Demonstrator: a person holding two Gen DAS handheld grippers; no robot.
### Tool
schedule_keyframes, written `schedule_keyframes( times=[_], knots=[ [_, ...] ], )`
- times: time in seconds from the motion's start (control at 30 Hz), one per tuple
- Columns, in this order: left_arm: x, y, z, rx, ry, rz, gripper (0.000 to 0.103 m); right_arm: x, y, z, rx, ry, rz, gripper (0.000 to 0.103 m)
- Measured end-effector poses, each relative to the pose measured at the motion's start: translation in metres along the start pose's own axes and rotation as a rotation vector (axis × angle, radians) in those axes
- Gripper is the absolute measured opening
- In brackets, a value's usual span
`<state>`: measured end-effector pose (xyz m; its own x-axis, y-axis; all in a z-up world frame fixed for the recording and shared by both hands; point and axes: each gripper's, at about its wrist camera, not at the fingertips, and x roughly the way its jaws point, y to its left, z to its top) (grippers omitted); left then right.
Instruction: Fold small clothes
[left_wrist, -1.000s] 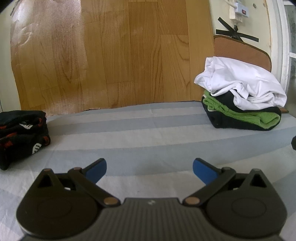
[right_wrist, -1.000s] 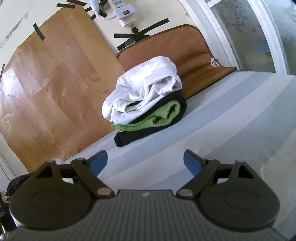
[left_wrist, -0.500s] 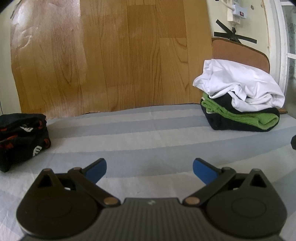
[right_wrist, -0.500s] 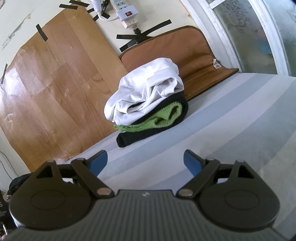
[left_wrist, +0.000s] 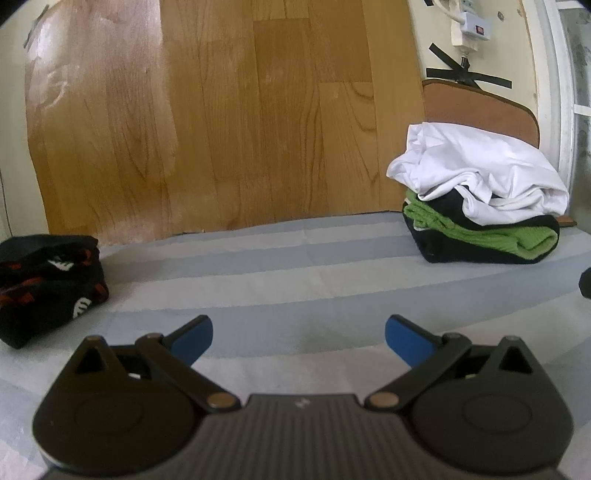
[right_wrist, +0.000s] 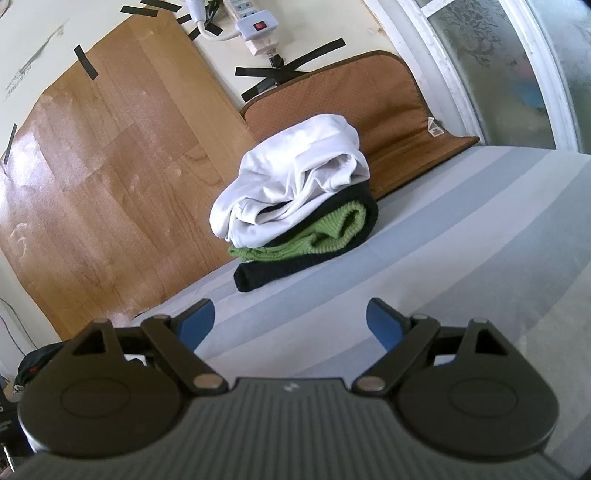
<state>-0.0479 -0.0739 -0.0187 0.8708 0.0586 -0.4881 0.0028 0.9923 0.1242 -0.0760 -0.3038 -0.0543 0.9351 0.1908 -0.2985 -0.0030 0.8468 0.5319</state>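
Grey-and-white striped cloth covers the bench (left_wrist: 295, 266) ahead of both grippers, and nothing lies between either pair of fingers. My left gripper (left_wrist: 298, 338) stands wide and empty, its blue pads low over the stripes; my right gripper (right_wrist: 290, 320) is likewise spread wide and holds nothing. Ahead and to the right of the left gripper, against the wood-grain panel (left_wrist: 240, 122), sits the heap I judge to be the work: a crumpled white garment (right_wrist: 291, 184) lying on top of a ribbed green knit (right_wrist: 325, 232), which rests in a black garment (right_wrist: 295, 266) beneath. From the right gripper this heap is straight ahead, slightly left, well apart from the fingertips. Far to the left of the left gripper lies a black bundle with red and white marks (left_wrist: 48, 288), which looks already folded. I judge the step in hand to be fetching the white piece. To do it well, I would bring the right gripper in low and level, pinch only the top layer at a loose edge, and lift slowly so the green knit stays behind, then spread it flat on the bare stripes in front of both grippers before folding.
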Motion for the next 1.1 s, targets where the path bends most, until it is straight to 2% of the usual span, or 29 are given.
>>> schedule_keyframes(
  times=[0.47,0.77,1.1],
  knots=[
    [-0.0015,-0.0014,-0.0003,0.014,-0.005,0.063,0.103,0.0004,0.001,-0.0001,-0.01,0.01,0.009,0.091],
    [-0.0031,-0.0035,-0.0005,0.033,-0.003,0.073,0.103,0.0021,0.0013,0.0001,-0.015,0.013,0.017,0.091],
    [0.0005,0.0029,0.0005,-0.012,0.024,0.169,0.103,0.0016,-0.0009,0.0012,-0.014,0.013,0.03,0.091]
  ],
)
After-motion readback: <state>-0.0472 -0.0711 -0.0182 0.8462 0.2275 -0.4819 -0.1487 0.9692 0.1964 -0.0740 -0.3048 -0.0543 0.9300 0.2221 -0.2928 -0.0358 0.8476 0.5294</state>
